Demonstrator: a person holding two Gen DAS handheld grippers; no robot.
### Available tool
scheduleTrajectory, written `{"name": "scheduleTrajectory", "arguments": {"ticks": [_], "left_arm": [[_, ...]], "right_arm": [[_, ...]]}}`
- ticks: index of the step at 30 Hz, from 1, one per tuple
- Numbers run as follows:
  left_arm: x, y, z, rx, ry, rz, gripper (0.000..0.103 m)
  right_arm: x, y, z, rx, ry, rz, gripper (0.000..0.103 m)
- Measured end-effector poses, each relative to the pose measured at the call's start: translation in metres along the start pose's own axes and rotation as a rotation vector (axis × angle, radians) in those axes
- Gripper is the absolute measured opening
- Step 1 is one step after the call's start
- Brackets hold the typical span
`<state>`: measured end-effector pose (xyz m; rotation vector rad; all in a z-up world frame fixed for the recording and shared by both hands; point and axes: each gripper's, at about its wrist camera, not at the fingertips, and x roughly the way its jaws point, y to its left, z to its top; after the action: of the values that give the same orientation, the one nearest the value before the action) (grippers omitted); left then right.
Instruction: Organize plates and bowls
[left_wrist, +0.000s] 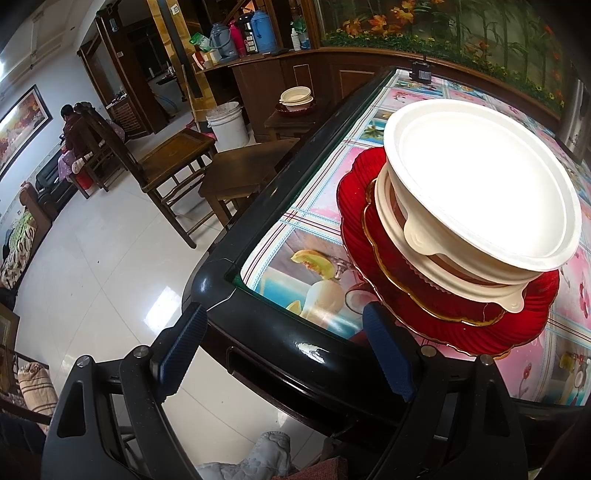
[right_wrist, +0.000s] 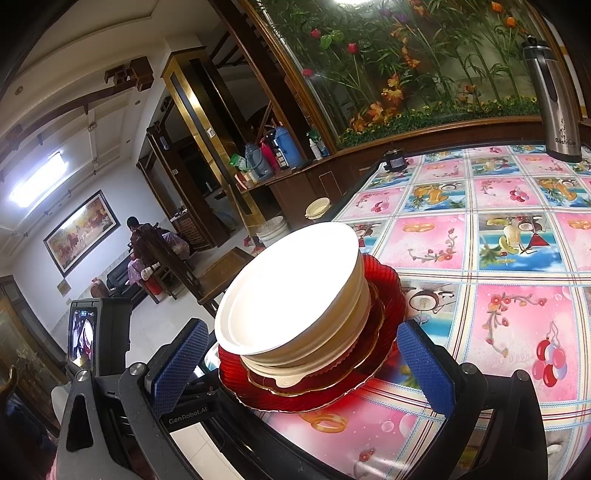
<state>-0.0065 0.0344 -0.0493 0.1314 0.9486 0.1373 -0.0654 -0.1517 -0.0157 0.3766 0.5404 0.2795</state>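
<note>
A stack stands on the table near its corner: white bowls (left_wrist: 480, 199) nested on a small gold-rimmed red plate (left_wrist: 399, 280), on a large red glass plate (left_wrist: 491, 328). My left gripper (left_wrist: 284, 354) is open and empty, over the table's black edge, left of and below the stack. In the right wrist view the white bowls (right_wrist: 291, 295) and the large red plate (right_wrist: 384, 299) sit between my blue pads. My right gripper (right_wrist: 303, 365) is open around the stack's near side, not gripping it.
The table (right_wrist: 480, 258) has a flowered cloth under glass and a black rim (left_wrist: 266, 332). A steel flask (right_wrist: 552, 99) stands at its far side. Another bowl stack (left_wrist: 295, 99) sits on a side stool. Wooden chairs (left_wrist: 166, 162) and a white bucket (left_wrist: 227, 123) stand on the tiled floor.
</note>
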Motion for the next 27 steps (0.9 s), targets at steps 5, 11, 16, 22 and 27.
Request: {"name": "scheduleTrajectory", "arguments": {"ticks": [5,11,16,22,27], "left_arm": [[0.0015,-0.0003,-0.0006,0.001,0.004,0.0,0.087],[0.001,-0.0016,-0.0015,0.002,0.006,0.001,0.087],[0.0013,-0.003,-0.0018,0.003,0.01,0.001,0.087],[0.0016,-0.0038,-0.0037,0.011,0.012,0.004,0.087],[0.0016,-0.0038,-0.0037,0.009,0.014,0.004,0.087]], "right_arm": [[0.0001,-0.0002,0.0001,0.001,0.002,0.001,0.103],[0.0003,-0.0019,-0.0006,0.01,0.003,0.003,0.103],[0.0008,-0.0025,-0.0007,0.011,0.006,0.004,0.103],[0.0014,-0.0033,-0.0022,0.011,0.009,0.004,0.103],[0.0016,-0.0036,-0.0021,0.011,0.01,0.003,0.103]]}}
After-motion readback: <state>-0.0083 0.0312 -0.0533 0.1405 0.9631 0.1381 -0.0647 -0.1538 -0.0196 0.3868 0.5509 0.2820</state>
